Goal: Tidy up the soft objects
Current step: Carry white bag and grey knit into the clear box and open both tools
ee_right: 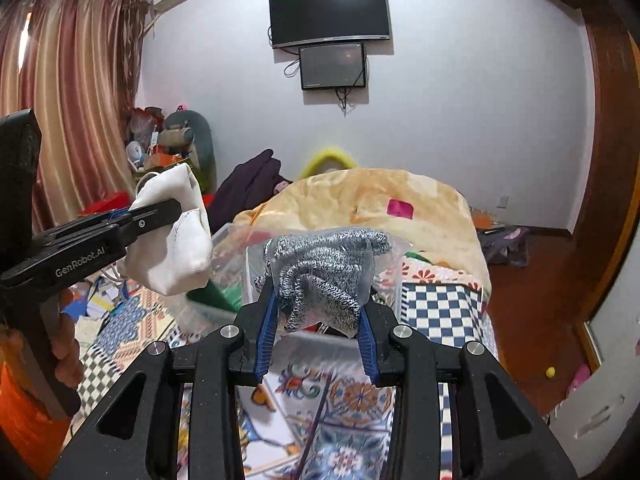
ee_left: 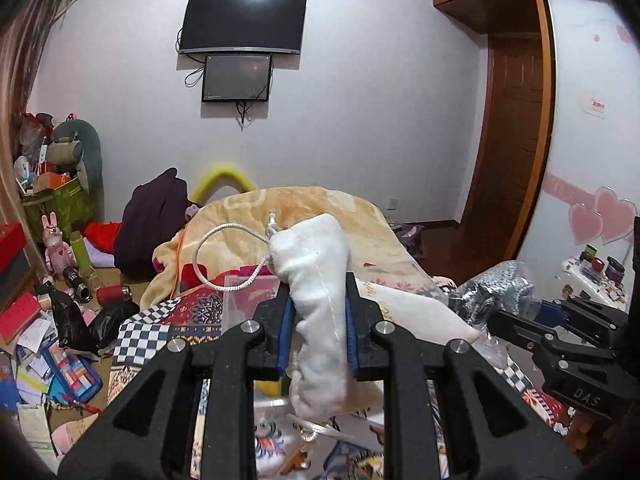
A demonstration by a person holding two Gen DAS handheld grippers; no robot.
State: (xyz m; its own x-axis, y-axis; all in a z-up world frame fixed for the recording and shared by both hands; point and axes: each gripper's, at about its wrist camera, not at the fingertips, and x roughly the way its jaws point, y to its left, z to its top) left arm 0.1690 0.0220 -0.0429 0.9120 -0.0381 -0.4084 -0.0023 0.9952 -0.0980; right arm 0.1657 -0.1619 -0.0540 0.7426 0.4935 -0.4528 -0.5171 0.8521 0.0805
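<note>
My left gripper (ee_left: 319,316) is shut on a white drawstring cloth pouch (ee_left: 316,276) and holds it up above the bed; its white cord (ee_left: 224,256) loops out to the left. The pouch also shows at the left of the right wrist view (ee_right: 176,236). My right gripper (ee_right: 318,320) is shut on a clear plastic bag of grey knitted fabric (ee_right: 324,268), held over a clear plastic storage box (ee_right: 228,248). That bag shows at the right of the left wrist view (ee_left: 496,288). The box's rim shows behind the pouch (ee_left: 248,284).
A patterned quilt (ee_right: 336,412) covers the bed, with a peach blanket (ee_right: 384,200) heaped at its far end. Clutter fills the floor at the left (ee_left: 48,320). A dark garment (ee_left: 152,220) lies beyond. A wooden door (ee_left: 512,128) stands at the right.
</note>
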